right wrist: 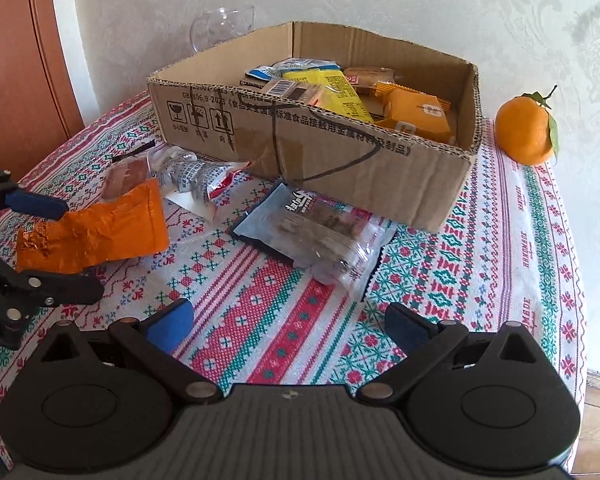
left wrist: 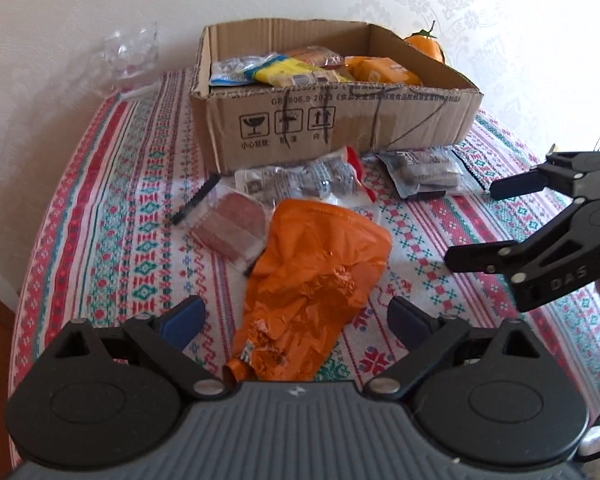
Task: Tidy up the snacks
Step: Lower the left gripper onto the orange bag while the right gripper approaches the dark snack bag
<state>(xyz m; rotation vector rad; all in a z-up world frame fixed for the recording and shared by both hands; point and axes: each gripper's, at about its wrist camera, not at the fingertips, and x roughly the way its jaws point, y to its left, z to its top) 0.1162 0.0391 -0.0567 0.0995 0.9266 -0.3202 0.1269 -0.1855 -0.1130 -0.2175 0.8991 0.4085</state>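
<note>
The left gripper [left wrist: 296,320] stands with its blue-padded fingers spread wide, empty, on either side of the near end of a crumpled orange bag [left wrist: 312,292] that lies flat on the table [left wrist: 112,216], which wears a red, green and white patterned cloth. Whether the pads touch the bag cannot be told. The right gripper [right wrist: 288,328] is likewise spread wide and holds nothing, hovering over bare cloth to the right of the orange bag, with a clear packet of dark snacks [right wrist: 320,232] lying just beyond it. Just past the orange bag, to its left, lies a clear packet with reddish slices [left wrist: 230,228], and beyond that a clear bag of small silver-wrapped sweets [left wrist: 304,180] with a red end, close against the near wall of a cardboard box [left wrist: 340,120]. The open box sits toward the far side of the table and already holds several snacks, among them a yellow packet [right wrist: 332,92], an orange packet [right wrist: 416,116] and a blue-and-white packet [left wrist: 230,70]. Right of the box, near the wall, stands a mandarin [right wrist: 526,130] with leaves on its stem. Behind the box on the far left is a clear glass vessel [right wrist: 224,26].
</note>
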